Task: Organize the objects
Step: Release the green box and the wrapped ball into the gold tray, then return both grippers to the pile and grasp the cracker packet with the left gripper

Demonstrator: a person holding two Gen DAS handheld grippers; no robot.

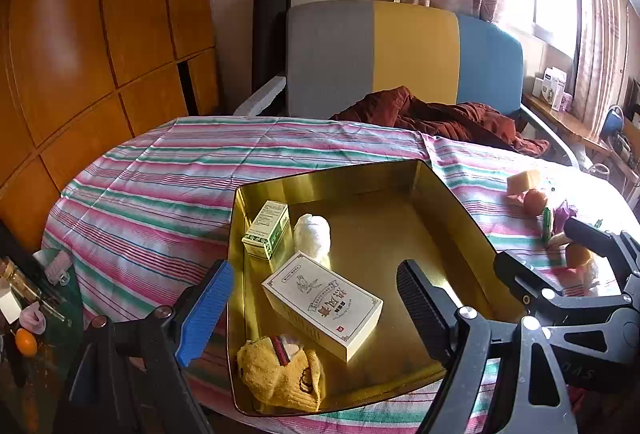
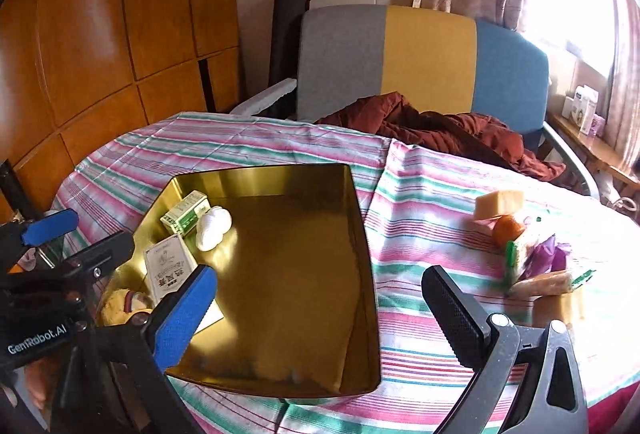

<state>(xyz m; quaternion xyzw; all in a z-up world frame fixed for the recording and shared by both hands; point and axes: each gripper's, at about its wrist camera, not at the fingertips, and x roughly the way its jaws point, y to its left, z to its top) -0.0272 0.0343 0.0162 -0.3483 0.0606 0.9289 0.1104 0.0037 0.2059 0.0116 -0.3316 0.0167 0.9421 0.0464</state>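
Left of centre in both views, the shiny gold metal tray (image 1: 440, 190) already holds a small green tin (image 1: 267, 230), a white cloth roll (image 1: 313, 236), a cream carton (image 1: 324, 304) and a fuzzy yellow sock (image 1: 280, 374). Both the left gripper (image 1: 316, 310) and right gripper (image 2: 320, 318) gape wide, holding nothing. Sorting looks mid-way: next, the right must reach the loose pile at right, a pale block (image 2: 500, 204), an orange (image 2: 508, 230) and crinkly wrappers (image 2: 548, 258)

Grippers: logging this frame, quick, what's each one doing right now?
Left gripper: jaws open, holding nothing, over the gold tray.
Right gripper: jaws open, holding nothing, over the tray's right edge.
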